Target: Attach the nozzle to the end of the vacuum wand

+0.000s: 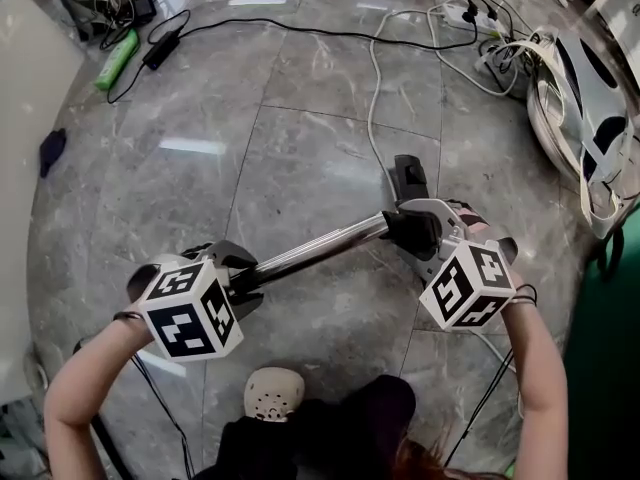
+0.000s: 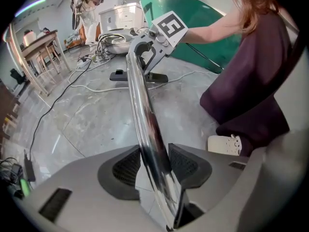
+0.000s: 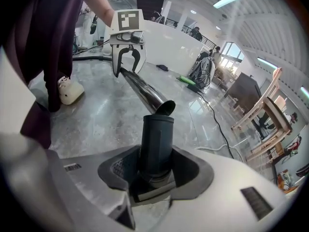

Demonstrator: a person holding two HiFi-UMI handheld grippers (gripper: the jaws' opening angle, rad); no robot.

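Left claw (image 2: 154, 167) clamps wand (image 2: 144, 112), right claw (image 3: 155, 172) nozzle (image 3: 157, 138); only right gripper view shows nozzle's mouth.

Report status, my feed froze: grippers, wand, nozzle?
Left gripper shut on wand. Right gripper shut on nozzle. Wand tip at nozzle mouth, not seated. No obstruction.

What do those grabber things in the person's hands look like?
The left gripper and right gripper are pale grey plastic with dark ridged pads. Each carries a white cube with black square markers. Thin black cables trail from them, and the arms are sleeveless.
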